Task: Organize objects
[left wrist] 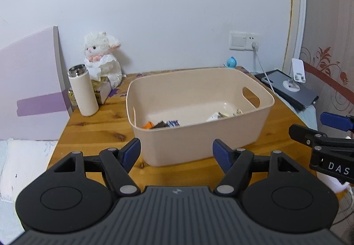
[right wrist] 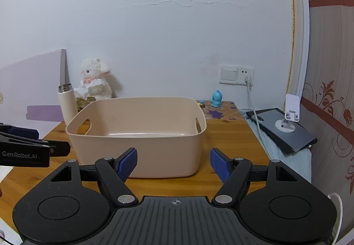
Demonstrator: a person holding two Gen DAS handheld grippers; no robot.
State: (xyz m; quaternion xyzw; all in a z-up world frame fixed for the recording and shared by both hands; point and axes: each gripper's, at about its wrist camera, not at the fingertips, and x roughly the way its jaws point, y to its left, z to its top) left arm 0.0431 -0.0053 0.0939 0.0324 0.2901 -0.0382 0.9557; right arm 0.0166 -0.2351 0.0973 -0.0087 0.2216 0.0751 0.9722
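Note:
A beige plastic bin (left wrist: 199, 141) with cut-out handles stands on the wooden table (left wrist: 97, 132); it also shows in the right wrist view (right wrist: 141, 147). Inside it lie several small items, among them an orange and dark wrapper (left wrist: 154, 124) and pale packets (left wrist: 223, 114). My left gripper (left wrist: 177, 154) is open and empty, just in front of the bin's near wall. My right gripper (right wrist: 173, 162) is open and empty, also in front of the bin. The right gripper shows at the right edge of the left wrist view (left wrist: 325, 134).
A white flask (left wrist: 83, 90), a tissue box (left wrist: 101, 89) and a plush rabbit (left wrist: 102, 56) stand at the back left. A blue toy (right wrist: 216, 99) stands at the back right. A dark tablet with a white stand (right wrist: 285, 132) lies right of the table. A cable (right wrist: 254, 112) hangs from the wall socket.

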